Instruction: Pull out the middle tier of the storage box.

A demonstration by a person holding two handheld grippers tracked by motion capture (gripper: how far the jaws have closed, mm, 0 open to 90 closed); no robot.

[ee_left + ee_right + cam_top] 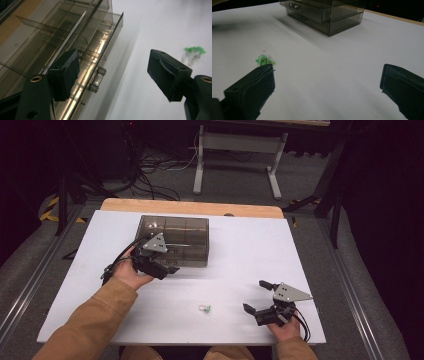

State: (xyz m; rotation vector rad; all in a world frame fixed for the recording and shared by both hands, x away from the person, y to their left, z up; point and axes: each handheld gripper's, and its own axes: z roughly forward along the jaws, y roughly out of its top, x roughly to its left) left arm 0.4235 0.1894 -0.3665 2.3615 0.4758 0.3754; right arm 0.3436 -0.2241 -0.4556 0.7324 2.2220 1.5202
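Honestly, your view into the smoky drawer box (173, 240) is poor: its tinted walls blur whatever lies inside, and in the left gripper view its far end is cut off at the frame edge. No writing or label can be read anywhere. The small green thing (204, 308) on the bench (250, 265) is too tiny and blurred to name (clear body, green cap, that much shows); in the right gripper view one of your own fingers (252, 92) covers its near edge.

Your left gripper (172, 268) sits at the box's front, fingers (63, 72) apart, one just beside the clear drawer handle (97, 79), nothing pinched between them. Your right gripper (255, 296) rests low over the bench near its front edge, fingers spread wide and empty, the green thing off to their left.
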